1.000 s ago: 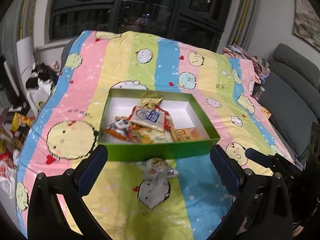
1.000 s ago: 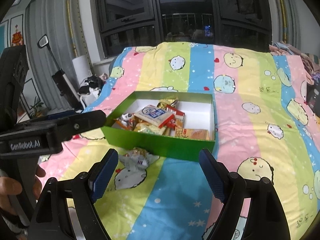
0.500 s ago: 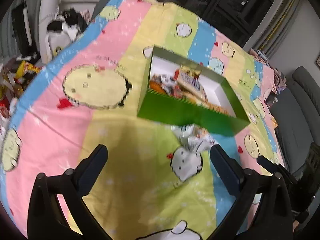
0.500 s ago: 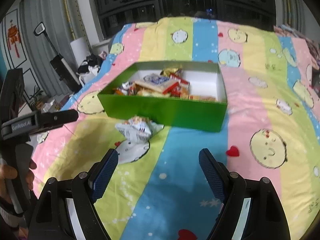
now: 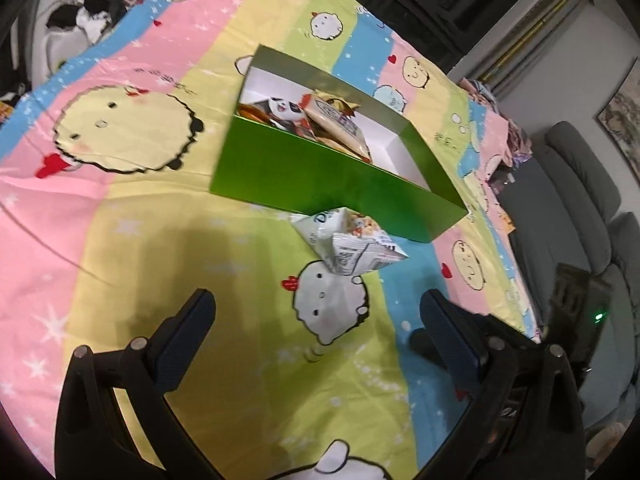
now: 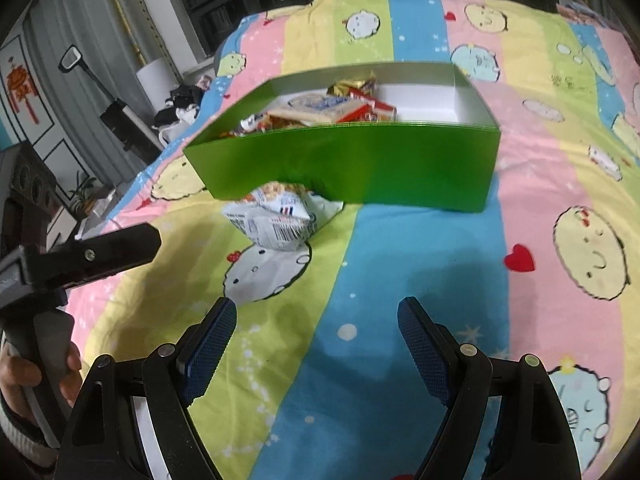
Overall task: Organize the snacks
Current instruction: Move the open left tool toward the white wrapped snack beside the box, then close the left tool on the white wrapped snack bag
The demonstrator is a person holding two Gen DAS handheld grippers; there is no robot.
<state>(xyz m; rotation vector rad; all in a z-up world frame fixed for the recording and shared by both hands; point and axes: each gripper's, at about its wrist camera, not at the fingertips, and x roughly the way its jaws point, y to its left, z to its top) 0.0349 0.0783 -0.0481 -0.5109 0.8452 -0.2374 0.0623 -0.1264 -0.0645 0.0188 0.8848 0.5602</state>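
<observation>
I see a bed with a striped sheet (image 5: 132, 248) in pink, yellow, green and blue, with round cartoon faces on it. A green box (image 5: 320, 178) sits on the sheet. It is white inside. A pile of snacks (image 6: 320, 110) lies in the left part of the box, and one pack has a panda face (image 5: 282, 108) on it. The right part of the box shows its white floor.

One white snack bag (image 5: 348, 246) lies on the sheet, outside the box. It is crumpled and touches the near green wall, or is just beside it. It rests partly on a white cartoon blob printed on the sheet.

My left claw (image 5: 318, 320) is wide apart and holds nothing. The bag is just ahead of it, between the lines of its two fingers but not touching them.

My right claw (image 6: 316, 322) is wide apart too, with nothing in it. The bag is ahead of it and a bit to the left.

From the right camera I can see the left tool off to the side, with a hand (image 6: 24, 380) around its handle. A grey sofa (image 5: 580, 184) stands next to the bed.
</observation>
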